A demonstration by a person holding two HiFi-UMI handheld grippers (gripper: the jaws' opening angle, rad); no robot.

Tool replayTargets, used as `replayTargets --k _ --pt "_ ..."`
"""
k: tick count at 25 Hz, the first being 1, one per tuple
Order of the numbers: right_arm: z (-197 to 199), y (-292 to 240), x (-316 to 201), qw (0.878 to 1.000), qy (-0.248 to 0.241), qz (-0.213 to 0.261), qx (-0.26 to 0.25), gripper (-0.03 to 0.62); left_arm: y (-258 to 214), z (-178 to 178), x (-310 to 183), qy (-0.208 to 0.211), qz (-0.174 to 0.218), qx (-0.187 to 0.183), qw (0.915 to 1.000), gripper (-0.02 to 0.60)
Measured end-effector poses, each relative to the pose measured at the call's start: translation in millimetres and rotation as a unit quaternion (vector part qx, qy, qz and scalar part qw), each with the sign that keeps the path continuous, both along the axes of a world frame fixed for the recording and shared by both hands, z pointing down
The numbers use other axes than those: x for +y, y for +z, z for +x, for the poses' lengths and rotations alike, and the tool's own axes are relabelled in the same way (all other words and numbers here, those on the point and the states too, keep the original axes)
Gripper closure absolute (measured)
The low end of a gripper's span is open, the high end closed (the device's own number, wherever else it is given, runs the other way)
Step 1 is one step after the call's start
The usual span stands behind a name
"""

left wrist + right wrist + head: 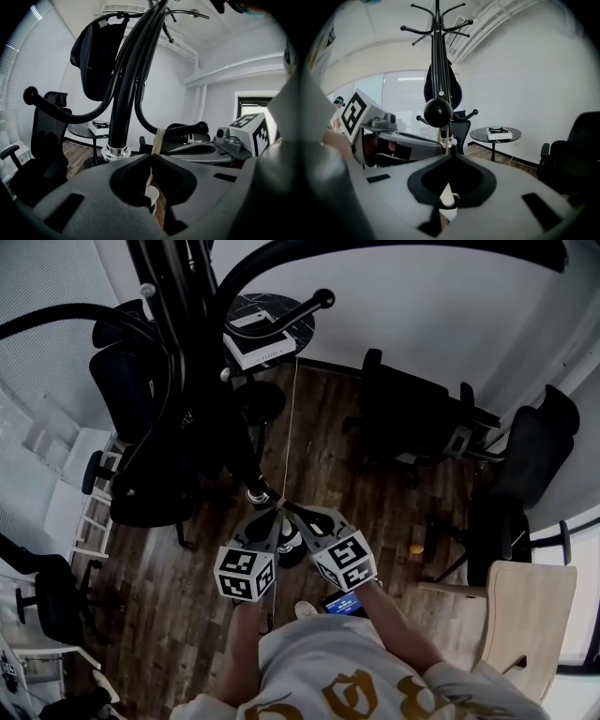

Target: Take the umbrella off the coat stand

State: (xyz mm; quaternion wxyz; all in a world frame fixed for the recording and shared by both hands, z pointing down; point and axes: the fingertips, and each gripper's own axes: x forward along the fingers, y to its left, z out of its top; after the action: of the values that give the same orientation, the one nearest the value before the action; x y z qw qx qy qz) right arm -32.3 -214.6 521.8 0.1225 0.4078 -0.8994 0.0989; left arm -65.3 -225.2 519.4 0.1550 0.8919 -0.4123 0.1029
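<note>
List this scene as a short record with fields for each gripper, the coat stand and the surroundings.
Left gripper: shut on a thin pale strap
Right gripper: shut on the same strap
Strap: rises from the jaws; upper end unclear
Coat stand: upright, a dark item hangs on it
Nearby: round table, office chair, wood floor

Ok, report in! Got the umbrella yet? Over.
Left gripper, right gripper: jaws shut on pale strap. Dark bundle, likely the umbrella, hangs on coat stand. Curved stand arms close by.
</note>
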Motion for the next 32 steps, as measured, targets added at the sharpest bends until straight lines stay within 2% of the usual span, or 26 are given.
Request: replayTargets --k 3,5,9,14,18,22,29,32 --pt "-10.4 -0.6 -1.4 1.0 -0.021 -0.006 -0.018 0.577 -0.9 -4.1 -1.3 0.0 -0.003 0.007 1.0 0.554" --pt "-16.2 2.4 -0.5 0.999 -0.031 -0.021 -0.036 0.543 -0.4 -3.6 -0.4 0.003 -0.005 0.01 0.9999 0.555" --pt "-23.0 5.7 -3.8 0.996 -0.027 -0.042 -0.074 0.514 -1.9 -7.8 1.1 0.007 -0.009 0.01 0.9999 0.555" --pt "-27.9 5.3 -12.5 0.996 -0.023 -0.041 -0.076 0.499 -2.9 -15.0 -0.1 0.001 -0.028 0.048 0.9984 0.557" --pt "-33.4 5.6 -17.8 0.996 -0.03 -0.04 -0.072 0.508 -4.3 -17.7 0.6 -0.001 -0.035 0.059 0.9976 0.557" --pt "-38.2 7.1 -19.0 0.997 -0.037 -0.027 -0.06 0.555 -4.6 -17.1 0.1 -0.004 -0.048 0.085 0.9952 0.557" --pt "-40.8 10.9 -20.9 0.993 -0.026 -0.045 -0.104 0.568 -4.7 -19.2 1.7 -0.007 -0.05 0.087 0.9949 0.557" --pt "-39.6 18.9 -19.0 0.995 -0.019 -0.046 -0.088 0.568 -4.0 -18.7 3.3 -0.006 -0.051 0.088 0.9948 0.557"
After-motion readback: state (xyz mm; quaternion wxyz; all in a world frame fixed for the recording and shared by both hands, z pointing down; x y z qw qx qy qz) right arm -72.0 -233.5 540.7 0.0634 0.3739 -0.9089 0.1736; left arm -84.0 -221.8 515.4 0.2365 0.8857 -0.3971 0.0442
